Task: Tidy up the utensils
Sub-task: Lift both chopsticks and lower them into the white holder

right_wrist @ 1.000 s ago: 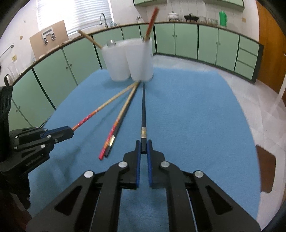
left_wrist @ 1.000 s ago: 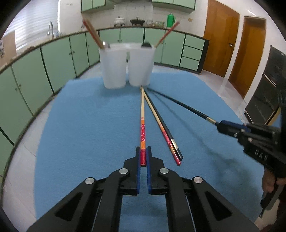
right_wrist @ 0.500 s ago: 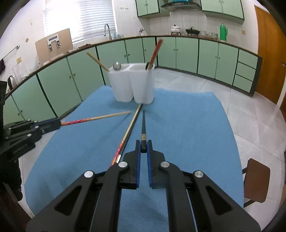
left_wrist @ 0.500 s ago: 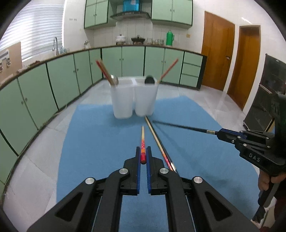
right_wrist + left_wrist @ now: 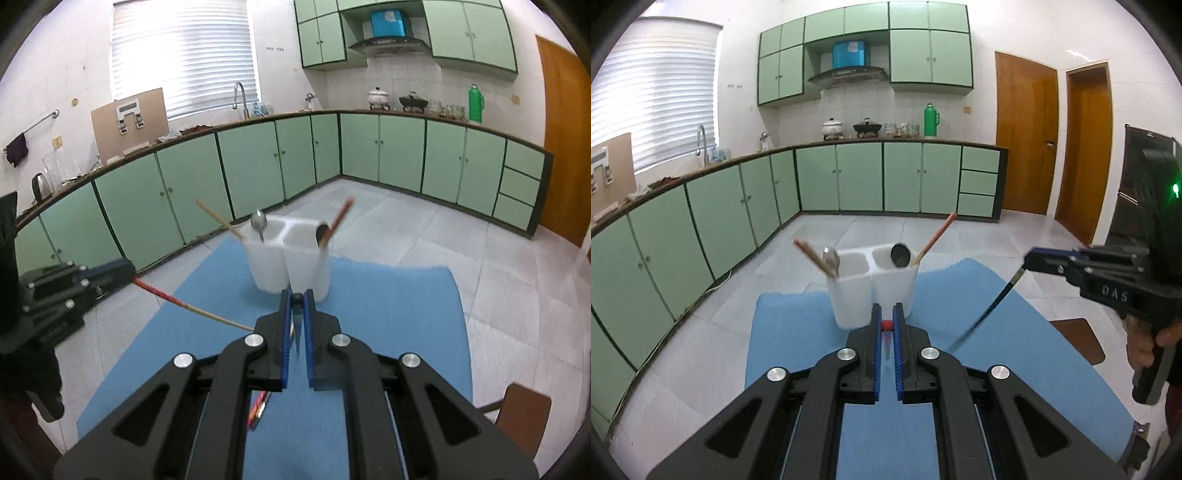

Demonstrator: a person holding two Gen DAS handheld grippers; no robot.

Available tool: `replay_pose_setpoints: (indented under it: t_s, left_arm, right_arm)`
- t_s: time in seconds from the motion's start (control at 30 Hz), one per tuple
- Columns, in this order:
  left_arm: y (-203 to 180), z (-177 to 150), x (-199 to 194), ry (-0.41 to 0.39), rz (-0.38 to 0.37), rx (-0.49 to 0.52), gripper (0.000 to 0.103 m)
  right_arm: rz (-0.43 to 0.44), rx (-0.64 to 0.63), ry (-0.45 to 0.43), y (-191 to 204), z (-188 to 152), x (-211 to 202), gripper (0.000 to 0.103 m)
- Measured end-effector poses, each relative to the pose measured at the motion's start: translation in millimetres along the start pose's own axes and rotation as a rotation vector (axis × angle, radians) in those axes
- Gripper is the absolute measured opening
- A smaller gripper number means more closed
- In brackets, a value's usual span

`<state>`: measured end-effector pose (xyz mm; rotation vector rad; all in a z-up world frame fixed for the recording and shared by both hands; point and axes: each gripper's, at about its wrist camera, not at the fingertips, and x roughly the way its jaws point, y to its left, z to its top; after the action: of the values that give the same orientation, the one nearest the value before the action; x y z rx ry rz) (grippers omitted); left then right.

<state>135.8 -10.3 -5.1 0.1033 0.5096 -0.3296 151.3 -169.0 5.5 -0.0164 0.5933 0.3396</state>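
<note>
My left gripper (image 5: 885,314) is shut on the red end of a red-and-wood chopstick (image 5: 177,300), lifted above the blue mat (image 5: 798,332) with its tip hanging down. My right gripper (image 5: 296,298) is shut on a black chopstick (image 5: 993,306), also lifted and hanging tip down. A white two-cup holder (image 5: 871,284) stands at the mat's far edge, just beyond both grippers. It holds a spoon (image 5: 259,223), a dark ladle (image 5: 900,254) and two chopsticks. A red and a black chopstick (image 5: 258,408) lie on the mat under my right gripper.
The blue mat covers a table with floor tiles beyond its far edge. Green cabinets (image 5: 738,206) run along the left and back walls. A brown chair seat (image 5: 524,410) stands to the right of the table. Wooden doors (image 5: 1027,136) are at the back right.
Both grippers have risen and tilted up, lifting their chopsticks off the mat until the tips hang down. The holder now sits lower in both views.
</note>
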Motion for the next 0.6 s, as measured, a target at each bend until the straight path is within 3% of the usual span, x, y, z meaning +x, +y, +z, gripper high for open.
replay_pose_setpoints:
  t_s: [0.27,0.6]
  left_arm:
    - [0,29,0,-0.050,-0.018,0.041,0.005]
    - [16,87,-6,-0.153,0.029,0.082,0.005]
  right_arm:
    - [0.026,-0.052,-0.037,1,56,-5,0.006]
    - [0.036,-0.045,-0.199,-8,145,-6,0.006]
